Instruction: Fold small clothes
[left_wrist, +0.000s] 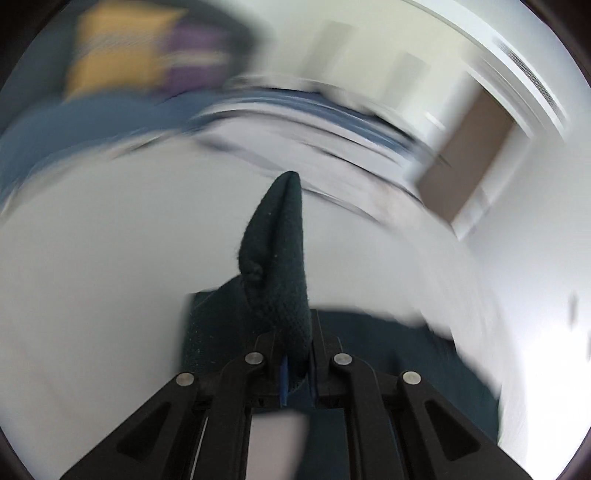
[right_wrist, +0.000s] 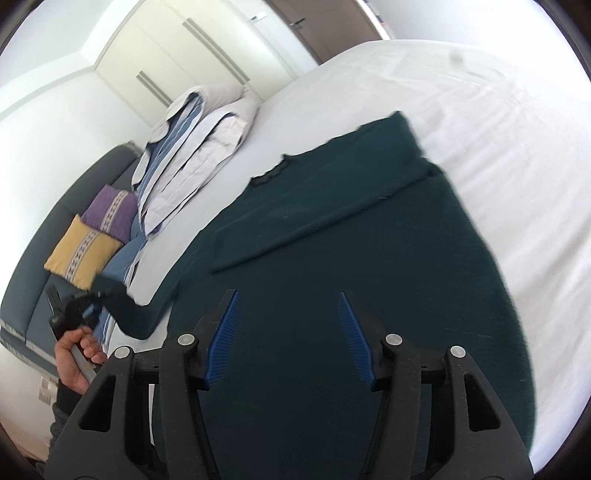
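A dark green knit garment (right_wrist: 332, 229) lies spread on the white bed (right_wrist: 498, 147), with one sleeve folded across its body. My right gripper (right_wrist: 288, 295) hovers open just above the garment's lower part, nothing between its blue pads. My left gripper (left_wrist: 293, 343) is shut on a fold of the same green fabric (left_wrist: 280, 251), which sticks up past its fingertips. In the right wrist view the left gripper (right_wrist: 86, 302) sits at the bed's left edge, held by a hand (right_wrist: 74, 354), with the other green sleeve (right_wrist: 125, 310) stretched out to it. The left wrist view is blurred.
A folded grey and blue duvet (right_wrist: 192, 147) is stacked at the head of the bed. Purple (right_wrist: 110, 212) and yellow (right_wrist: 81, 251) cushions lean on a blue headboard (right_wrist: 37, 280). White wardrobe doors (right_wrist: 184, 48) and a brown door (right_wrist: 325, 22) stand beyond.
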